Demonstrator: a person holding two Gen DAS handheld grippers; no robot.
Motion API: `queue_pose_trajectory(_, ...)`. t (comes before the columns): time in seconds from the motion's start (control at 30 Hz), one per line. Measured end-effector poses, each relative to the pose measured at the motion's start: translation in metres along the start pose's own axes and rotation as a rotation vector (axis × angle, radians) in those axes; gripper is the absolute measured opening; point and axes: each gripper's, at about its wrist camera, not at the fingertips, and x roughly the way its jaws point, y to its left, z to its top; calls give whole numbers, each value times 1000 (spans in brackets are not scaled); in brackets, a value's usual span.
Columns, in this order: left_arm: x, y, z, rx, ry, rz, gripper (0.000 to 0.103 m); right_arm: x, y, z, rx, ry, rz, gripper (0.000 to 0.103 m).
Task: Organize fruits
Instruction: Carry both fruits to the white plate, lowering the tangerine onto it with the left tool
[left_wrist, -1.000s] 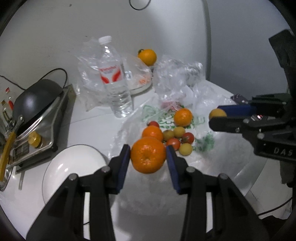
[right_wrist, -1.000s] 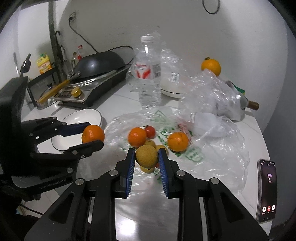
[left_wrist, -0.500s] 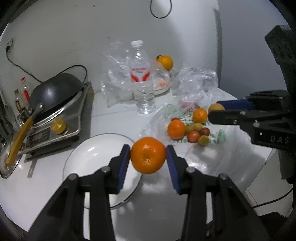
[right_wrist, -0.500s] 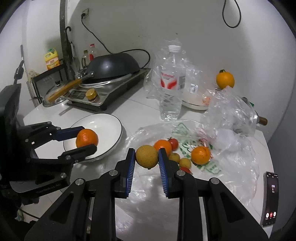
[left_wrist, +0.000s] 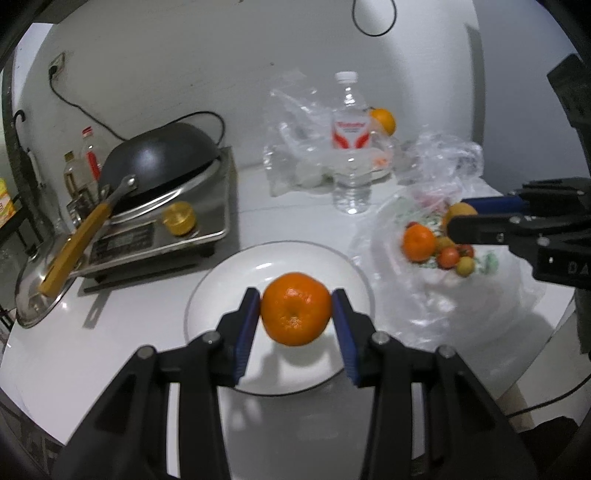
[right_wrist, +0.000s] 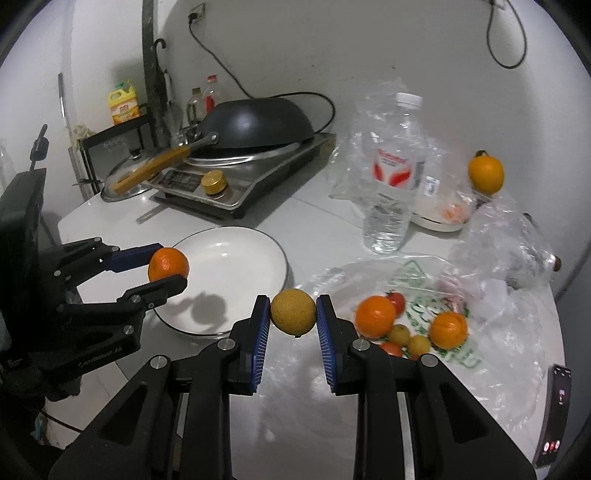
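My left gripper (left_wrist: 296, 312) is shut on an orange mandarin (left_wrist: 295, 308) and holds it just above the white plate (left_wrist: 229, 273); its shadow falls on the plate. In the right wrist view the same mandarin (right_wrist: 168, 264) hangs over the plate (right_wrist: 236, 254) at its left rim. My right gripper (right_wrist: 293, 314) is shut on a round yellow-brown fruit (right_wrist: 293, 312), held above the table between the plate and the clear plastic bag (right_wrist: 498, 332). On that bag lie two oranges (right_wrist: 375, 316), (right_wrist: 448, 329) and several small red and yellow fruits (right_wrist: 417, 343).
A water bottle (right_wrist: 393, 177) stands behind the bag, with crumpled plastic and a white dish (right_wrist: 441, 221) beside it. Another orange (right_wrist: 485, 174) sits at the back right. An induction stove with a black wok (right_wrist: 255, 125) is at the back left. A phone (right_wrist: 556, 410) lies at the right edge.
Both grippers have moved left with their fruits. The left one went from over the plastic bag to over the white plate; the right one left the fruit pile and now hangs near the plate's rim.
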Motion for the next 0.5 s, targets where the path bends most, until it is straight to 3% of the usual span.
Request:
queue_pose_trajectory(0.2, 16, 18, -11, 36, 13, 71, 41, 16, 13, 7, -13, 17, 13, 28)
queue_pose_trajectory(0.5, 41, 43, -14, 23, 38, 95, 41, 47, 24, 16, -22, 55, 34, 28)
